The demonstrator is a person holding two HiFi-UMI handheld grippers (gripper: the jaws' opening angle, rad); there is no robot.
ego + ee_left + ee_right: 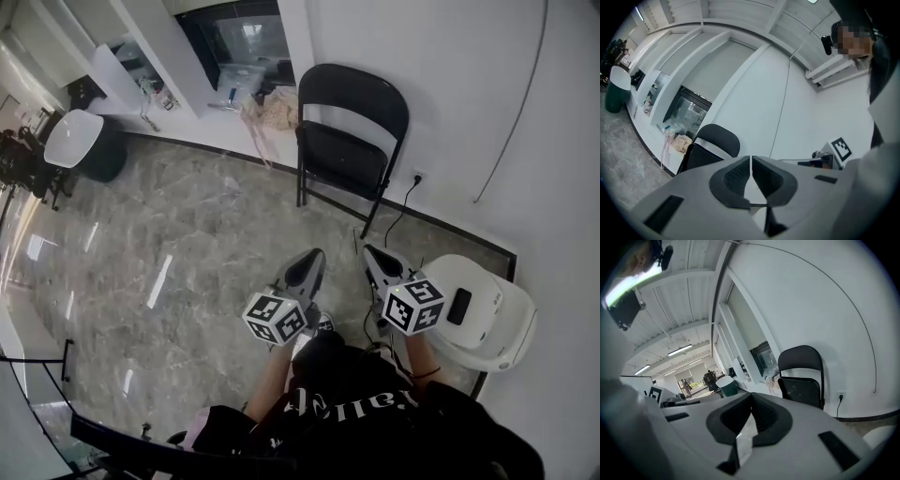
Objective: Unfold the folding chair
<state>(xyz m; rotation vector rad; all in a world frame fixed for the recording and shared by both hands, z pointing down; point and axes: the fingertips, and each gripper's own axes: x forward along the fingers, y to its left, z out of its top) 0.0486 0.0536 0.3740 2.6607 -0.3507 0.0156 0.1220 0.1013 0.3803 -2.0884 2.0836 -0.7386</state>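
Folding chair: the black folding chair (349, 141) stands folded flat against the white wall (450, 84). Its seat panel is turned up under the rounded backrest, and its legs rest on the marbled floor (187, 244).
Left gripper: the left gripper (309, 261) is fully closed. Its two dark pads meet along a thin line with nothing between them. It is held about level and aims toward the chair, well apart from it.
Right gripper: the right gripper (372, 255) is likewise closed tight and empty, and tipped slightly downward. It sits beside the left one, short of the chair and touching nothing.
Gripper views: in each the chair shows beyond the closed tips. It lies to the left of them in the left gripper view and to the right in the right gripper view.
Person: a dark top (366, 403) with white lettering fills the lower edge of the head view, with both forearms reaching forward to the grippers.
Socket: a wall socket (419, 175) sits low on the wall just right of the chair. A black cable (401, 208) runs from it down to the floor near the chair's right leg.
White housing: a rounded white plastic housing (487, 323) with a dark slot sits on the floor by the wall, to the right of the right gripper.
Bin: a dark green bin (98, 159) with a white lid stands far left, well apart from the chair.
Counter: a white counter (187, 122) runs along the wall left of the chair. A pale cloth bundle (272, 112) lies at its edge, just beside the chair.
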